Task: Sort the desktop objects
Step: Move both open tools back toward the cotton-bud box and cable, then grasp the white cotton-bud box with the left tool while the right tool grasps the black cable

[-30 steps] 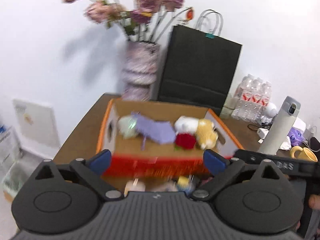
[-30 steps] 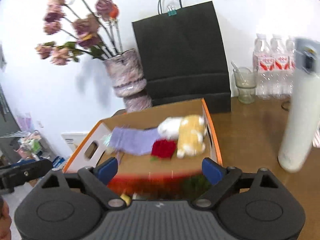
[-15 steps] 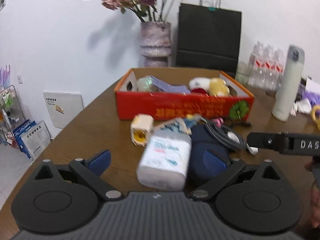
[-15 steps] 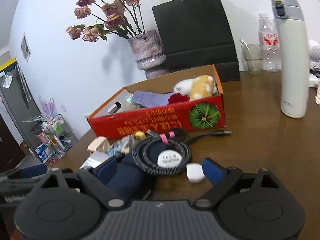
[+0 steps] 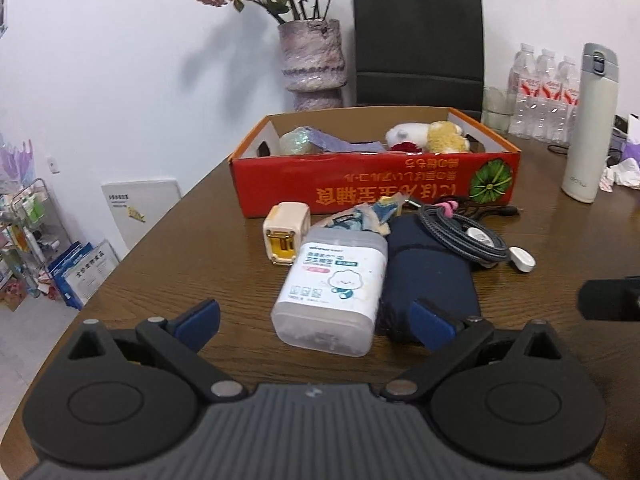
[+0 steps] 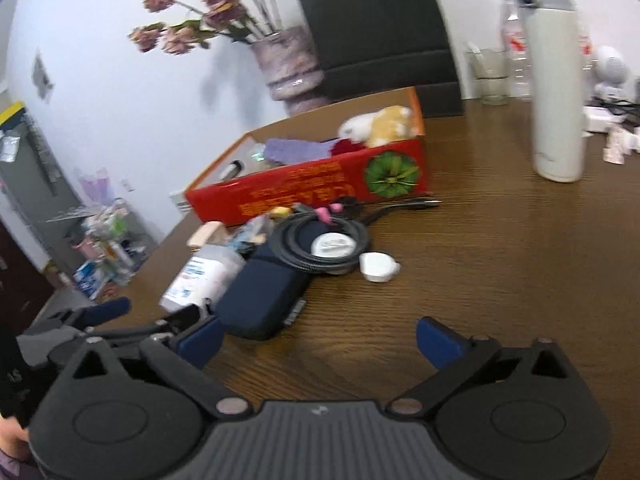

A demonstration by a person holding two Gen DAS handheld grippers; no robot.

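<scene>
Grippers come first in our view: our left gripper (image 5: 314, 320) stands wide with nothing gripped, the near end of the clear plastic wipes canister with a white label (image 5: 334, 286) lying on the brown wooden desk (image 5: 180, 280) between its blue pads. Our right gripper (image 6: 320, 338) is opening over bare desk, nothing between its jaws. Just beside the canister lies a navy zip pouch (image 5: 430, 276), carrying a coiled grey cable (image 5: 460, 234). Next we see a cream plug adapter (image 5: 285, 234), then the red cardboard box (image 5: 372, 188) holding a yellow-and-white plush toy (image 5: 428, 136). Farther right stands a tall white flask (image 5: 590, 124).
</scene>
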